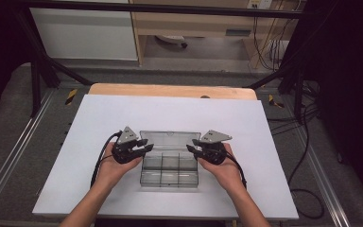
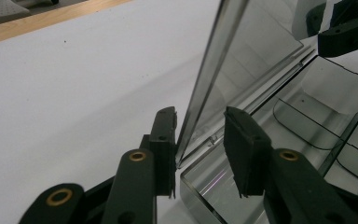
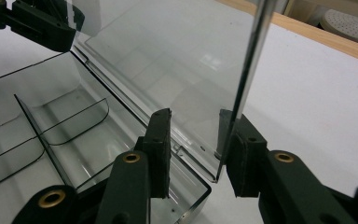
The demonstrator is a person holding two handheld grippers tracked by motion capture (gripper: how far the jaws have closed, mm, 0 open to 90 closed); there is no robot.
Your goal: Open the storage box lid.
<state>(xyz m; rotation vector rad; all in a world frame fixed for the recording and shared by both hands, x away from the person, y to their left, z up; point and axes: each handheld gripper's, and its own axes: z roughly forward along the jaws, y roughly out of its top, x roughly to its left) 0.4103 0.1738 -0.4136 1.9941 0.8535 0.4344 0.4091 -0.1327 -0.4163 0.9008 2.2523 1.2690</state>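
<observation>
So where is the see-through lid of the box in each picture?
High view: the lid stands open at the middle, between both grippers.
Left gripper view: its edge rises from between the jaws, up and right.
Right gripper view: it fills the upper middle.
Shared landmark: the box dividers.

High view overhead, gripper views close — shared box (image 1: pixel 170 158)

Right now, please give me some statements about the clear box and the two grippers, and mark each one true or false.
1. The lid of the clear compartment box is raised. True.
2. The left gripper has its jaws on either side of the lid's edge. True.
3. The box compartments hold screws. False: they look empty.
4. The right gripper rests on the bare white table, far from the box. False: it is at the lid's corner.
5. The box stands on a white surface. True.
</observation>
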